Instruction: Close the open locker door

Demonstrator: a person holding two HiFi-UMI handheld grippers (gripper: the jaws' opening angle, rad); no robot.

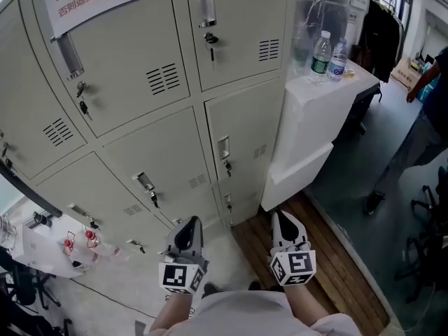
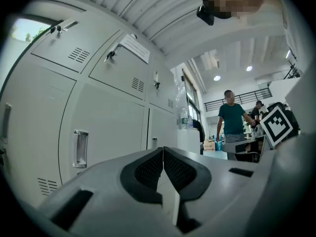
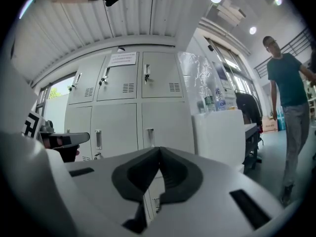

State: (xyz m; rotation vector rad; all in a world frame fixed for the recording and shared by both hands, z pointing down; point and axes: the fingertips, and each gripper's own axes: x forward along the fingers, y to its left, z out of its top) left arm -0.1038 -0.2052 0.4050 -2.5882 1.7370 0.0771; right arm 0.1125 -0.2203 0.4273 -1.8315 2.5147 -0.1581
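While level, both tongs shut.

Left gripper: pale grey moulded shell tapering to a point, with a black recess on top.
Right gripper: same grey tapered shell.
Marker cubes: white faces with black square patterns, one at each gripper's near end.
Pads: black, finely dotted, lining the jaws.
Slots: dark rectangles in the shell.
Top: whitish.
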